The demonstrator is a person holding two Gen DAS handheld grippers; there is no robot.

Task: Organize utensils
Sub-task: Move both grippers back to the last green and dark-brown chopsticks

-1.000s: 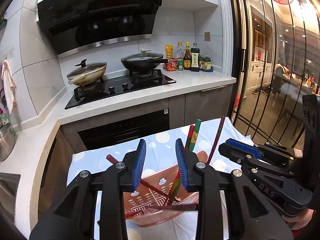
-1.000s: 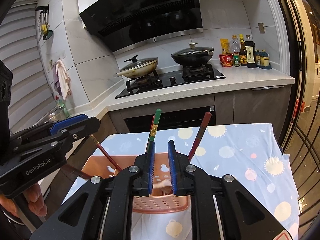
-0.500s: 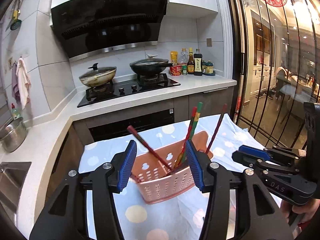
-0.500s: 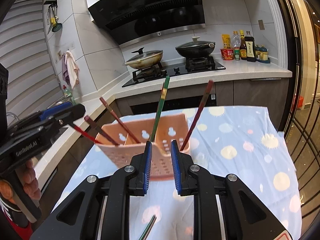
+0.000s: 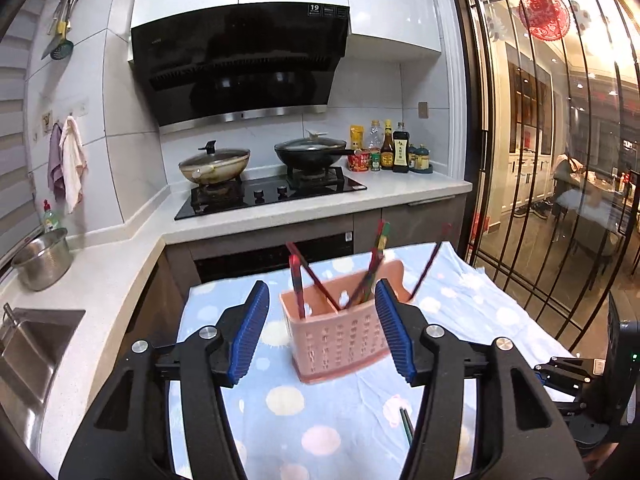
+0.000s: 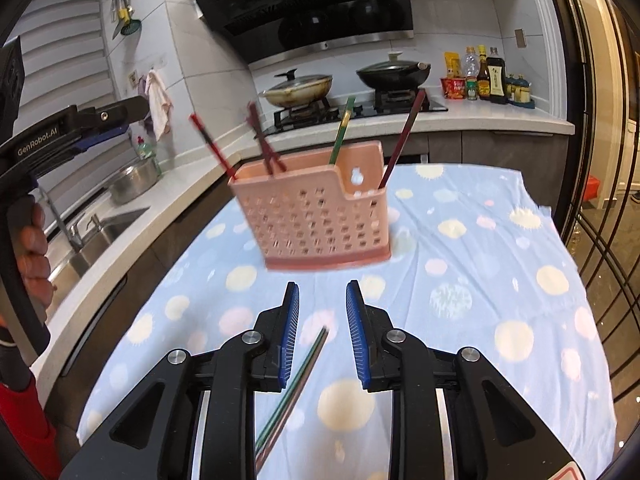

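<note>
Left tool (image 5: 318, 330) is opening, its blue pads spread to either side of the pink utensil basket (image 5: 340, 330) at the centre of its view without touching it, and nothing lies between them. Right tool (image 6: 322, 334), low in its own frame, has its pads a little apart and clamped on nothing; beneath them lie loose chopsticks (image 6: 298, 384) flat on the dotted cloth (image 6: 480, 280) covering the counter, probably the next pieces to be gathered. Several chopsticks (image 6: 402, 142) already stand slanted in the basket's compartments, leaning on its rim. That basket sits upright mid-cloth, near both tools, likely so either can feed it.
</note>
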